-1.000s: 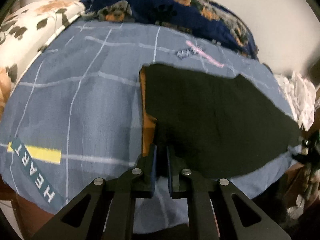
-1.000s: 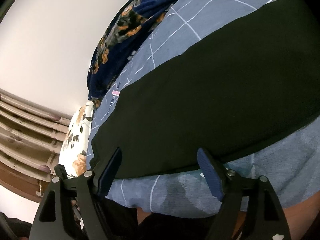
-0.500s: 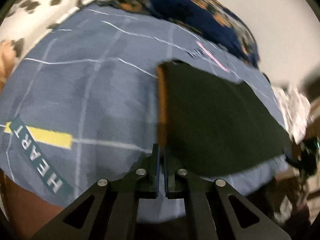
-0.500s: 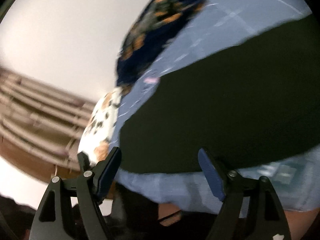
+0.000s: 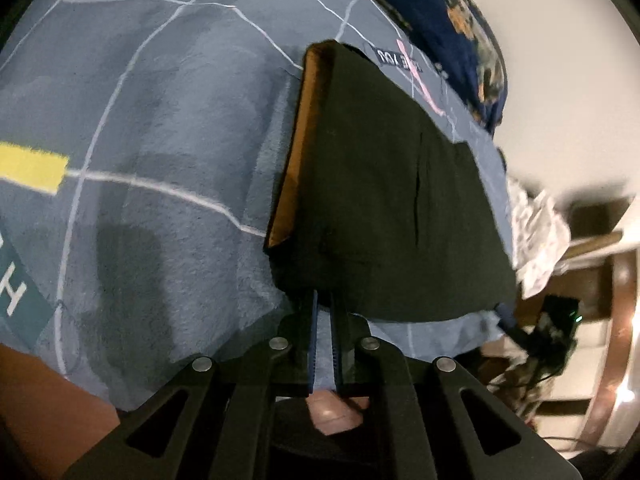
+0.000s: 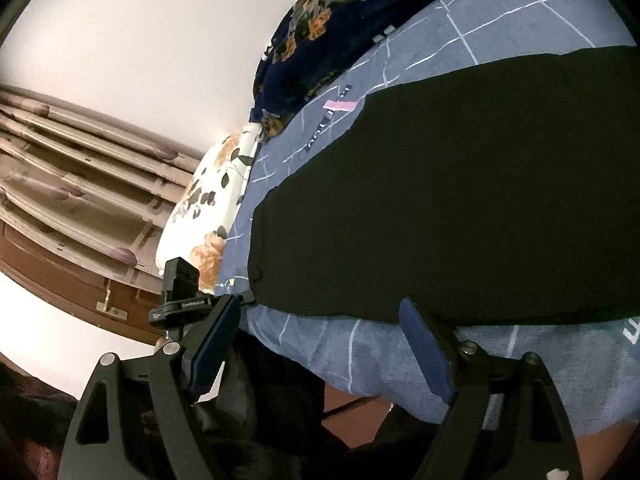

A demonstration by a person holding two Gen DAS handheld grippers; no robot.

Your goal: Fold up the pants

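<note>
The black pants (image 5: 392,184) lie on the blue checked bedspread (image 5: 168,128), with an orange lining strip (image 5: 298,152) showing along their left edge. My left gripper (image 5: 323,300) is shut on the near edge of the pants. In the right wrist view the pants (image 6: 460,200) spread wide and flat across the bed. My right gripper (image 6: 320,320) is open and empty, just short of their near edge, over the bed's front edge.
A dark blue floral blanket (image 6: 340,28) lies along the wall side of the bed. A white floral pillow (image 6: 208,208) lies at the bed's end by the curtains (image 6: 80,168). White crumpled cloth (image 5: 536,236) and clutter sit beyond the bed's right end.
My left gripper has closed fully on the pants' edge and drawn it toward the bed's front. My right gripper stayed open and swung its view left along the pants.
</note>
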